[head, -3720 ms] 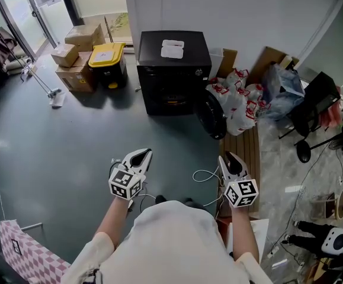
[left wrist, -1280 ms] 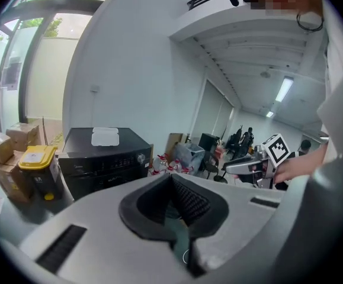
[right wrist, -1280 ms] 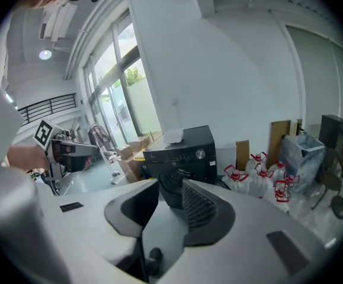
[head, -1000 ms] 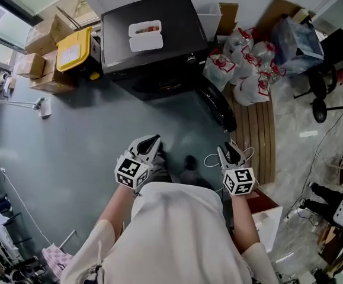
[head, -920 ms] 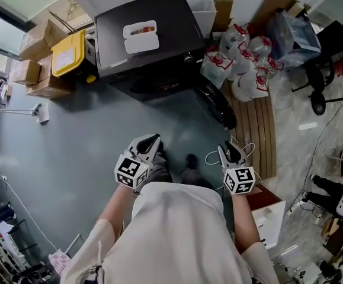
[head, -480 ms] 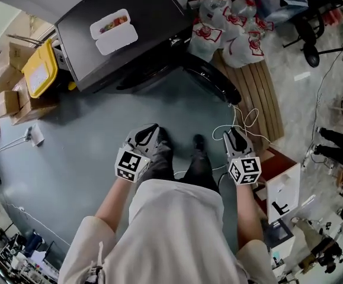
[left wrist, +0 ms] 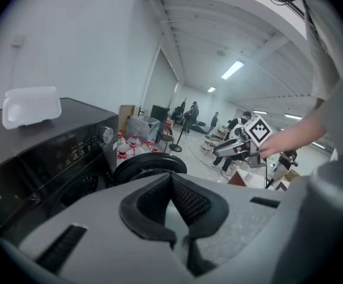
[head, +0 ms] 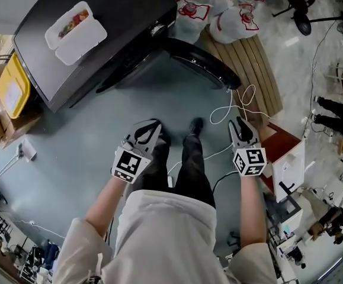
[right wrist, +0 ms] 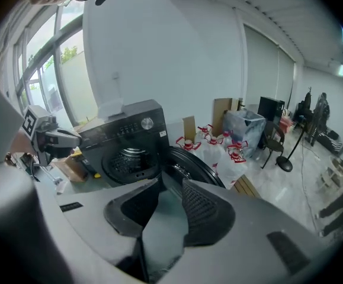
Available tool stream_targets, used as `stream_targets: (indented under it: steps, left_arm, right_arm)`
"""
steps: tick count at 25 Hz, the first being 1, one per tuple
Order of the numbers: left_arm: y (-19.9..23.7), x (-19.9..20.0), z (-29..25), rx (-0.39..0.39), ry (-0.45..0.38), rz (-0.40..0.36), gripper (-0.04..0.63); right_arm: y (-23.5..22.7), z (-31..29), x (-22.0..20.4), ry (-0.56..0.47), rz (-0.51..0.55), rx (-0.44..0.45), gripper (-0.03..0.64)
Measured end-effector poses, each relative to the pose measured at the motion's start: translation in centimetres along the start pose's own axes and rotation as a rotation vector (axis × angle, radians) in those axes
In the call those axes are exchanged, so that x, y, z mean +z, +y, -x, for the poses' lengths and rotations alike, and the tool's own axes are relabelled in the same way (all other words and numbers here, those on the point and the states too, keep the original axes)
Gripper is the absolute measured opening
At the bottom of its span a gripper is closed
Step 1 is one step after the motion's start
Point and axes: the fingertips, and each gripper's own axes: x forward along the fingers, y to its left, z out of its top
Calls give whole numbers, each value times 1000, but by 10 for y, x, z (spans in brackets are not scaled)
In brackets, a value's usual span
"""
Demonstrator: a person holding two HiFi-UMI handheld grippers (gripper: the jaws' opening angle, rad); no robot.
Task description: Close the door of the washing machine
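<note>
Washing machine: a black front-loading washing machine (head: 109, 31) stands at the far left, with its drum opening facing the person.
Door: the round black door (head: 205, 65) is swung wide open from the machine's right side. It stands clear of the drum opening, far of the right gripper and well apart from both grippers.
Left gripper: the left gripper (head: 148, 128) hangs over the grey floor (head: 70, 135), near of the machine front. Its fingertips meet and nothing is between them.
Right gripper: the right gripper (head: 240, 126) points towards the open door. Its jaws are a little apart and empty.
Between the grippers: the person's dark-trousered legs (head: 190, 169).
Machine top: a white lidded plastic box (head: 75, 31).
Right of the door: white plastic bags with red handles (head: 190, 13), a slatted wooden board (head: 251, 70) and a loose white cable (head: 233, 108).
</note>
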Motion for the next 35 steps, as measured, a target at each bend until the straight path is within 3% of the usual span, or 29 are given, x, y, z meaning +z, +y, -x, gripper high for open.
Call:
stream_targets:
  steps: [6,12,15,28,31,35]
  left_arm:
    - [7,-26,-41,-43,20,9,9]
    - [19,-66,-84,-30,48,33,9]
    - [28,-88,-102,-3,65,85,9]
    - [30,-141,-208,10,82,122,9]
    - [27,-156,-228,28,101,189,9]
    - [20,-170,-248,20,105,166,9]
  right_arm:
    - [-32,-49,-35,60,-26,-28,141]
    - [-76,-99,-75,113,-33,-42,141]
    - [-98,-120,-89,140,-17,-49,146]
    - [-192,-197,-130,201,86,-92,154]
    - [-205,-210,-140,215,105,-95,161]
    - [-216,-218,-144,211,162,-69,164]
